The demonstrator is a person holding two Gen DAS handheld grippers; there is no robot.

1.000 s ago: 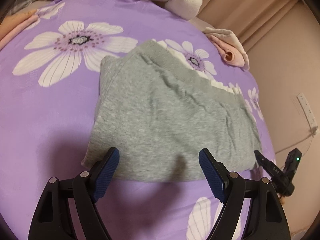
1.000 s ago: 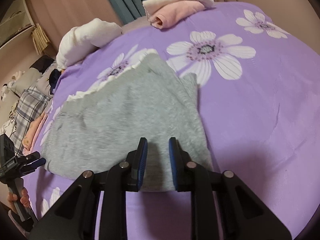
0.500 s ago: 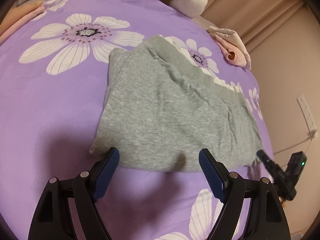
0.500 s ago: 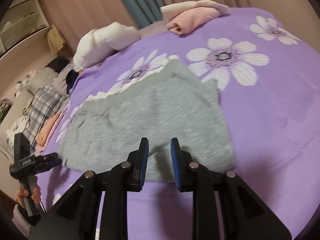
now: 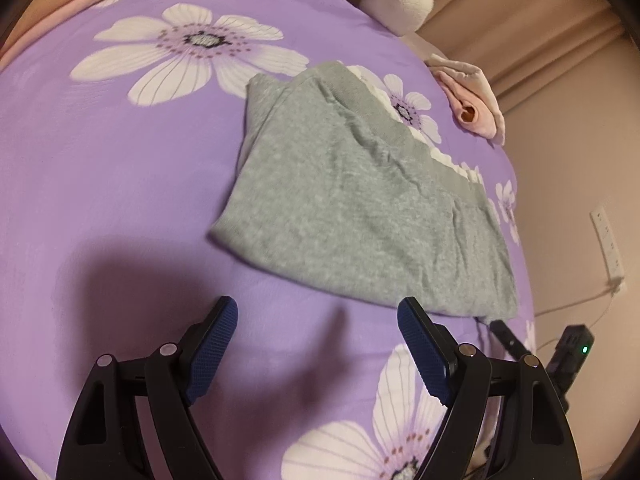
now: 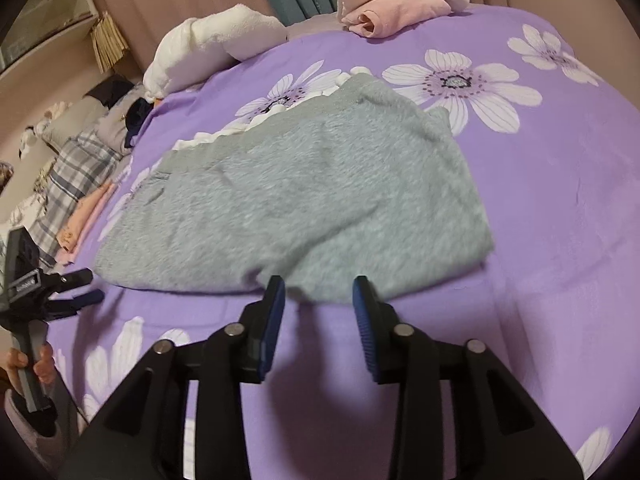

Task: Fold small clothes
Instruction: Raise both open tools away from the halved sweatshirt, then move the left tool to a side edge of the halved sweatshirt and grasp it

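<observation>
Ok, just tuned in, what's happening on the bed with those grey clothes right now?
A person holds a gripper in each hand over a purple flowered bedspread. A folded grey garment lies flat on it, untouched. The left gripper hangs short of its near edge, jaws wide open and empty. The right gripper sits at the near edge, jaws partly open, gripping nothing. A rolled pink garment lies at the far edge.

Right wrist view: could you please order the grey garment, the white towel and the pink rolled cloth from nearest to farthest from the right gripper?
From the right gripper:
1. Grey garment, just ahead of the fingertips.
2. White towel, far left.
3. Pink rolled cloth, far edge, right of the towel.
</observation>
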